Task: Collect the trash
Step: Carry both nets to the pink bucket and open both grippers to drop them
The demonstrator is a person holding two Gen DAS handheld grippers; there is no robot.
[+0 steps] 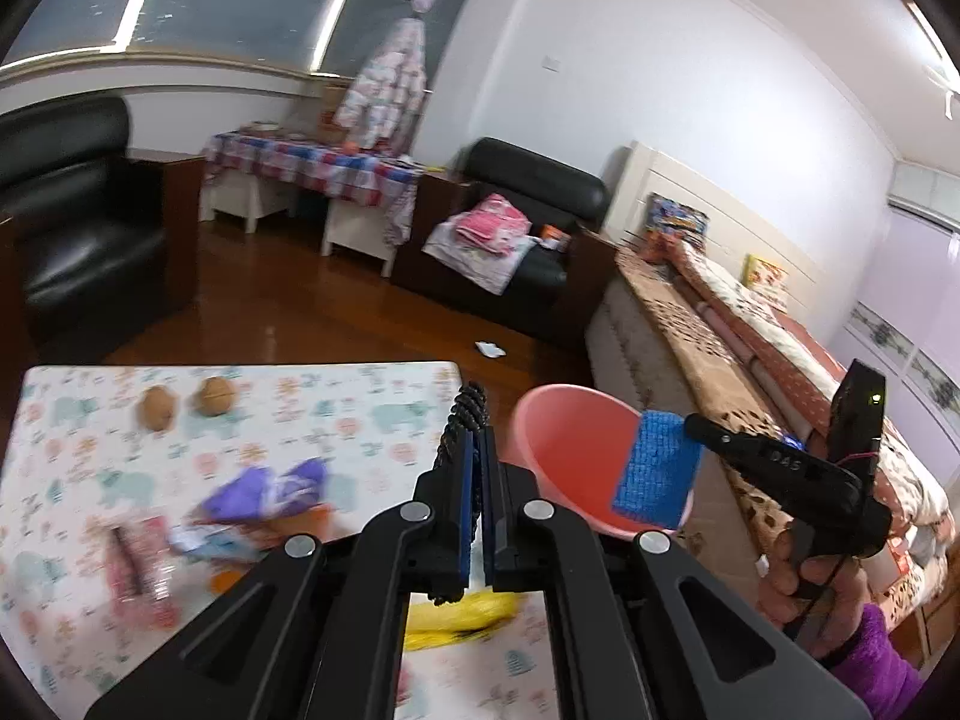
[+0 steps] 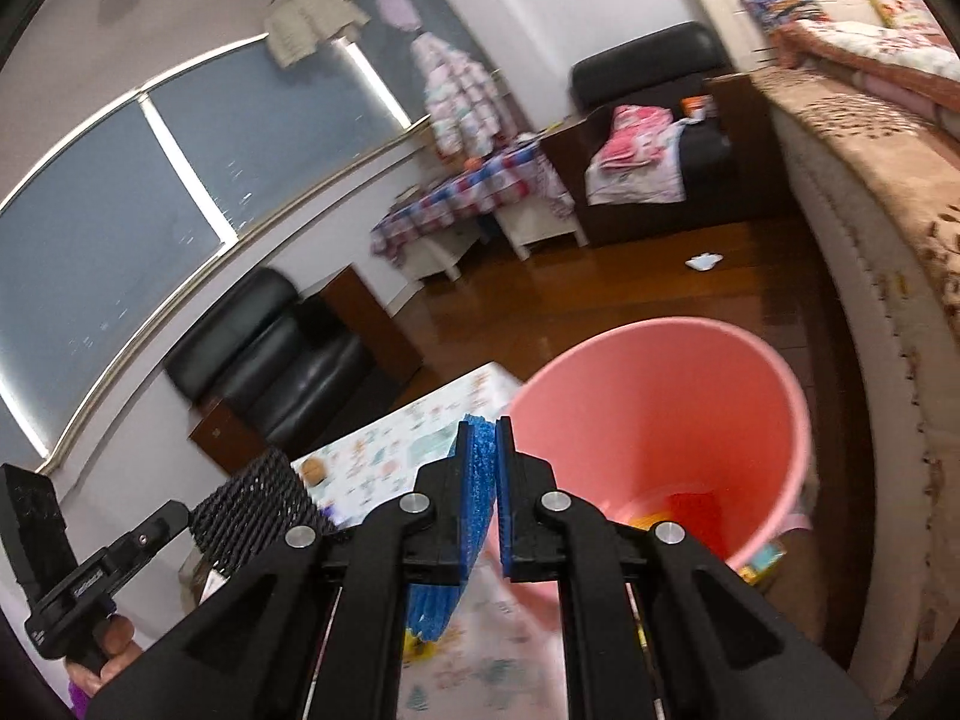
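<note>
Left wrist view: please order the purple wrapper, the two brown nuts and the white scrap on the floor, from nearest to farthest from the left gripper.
1. The purple wrapper, on the table just left of the left gripper.
2. The two brown nuts, side by side toward the table's far edge, left.
3. The white scrap, on the wooden floor beyond the table.

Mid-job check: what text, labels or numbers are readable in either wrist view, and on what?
"045": black body of the right gripper, faint, first character uncertain.
Purple and pink wrappers on the patterned table: blurred, unreadable.
Colourful boxes against the white headboard: too small to read.
</note>
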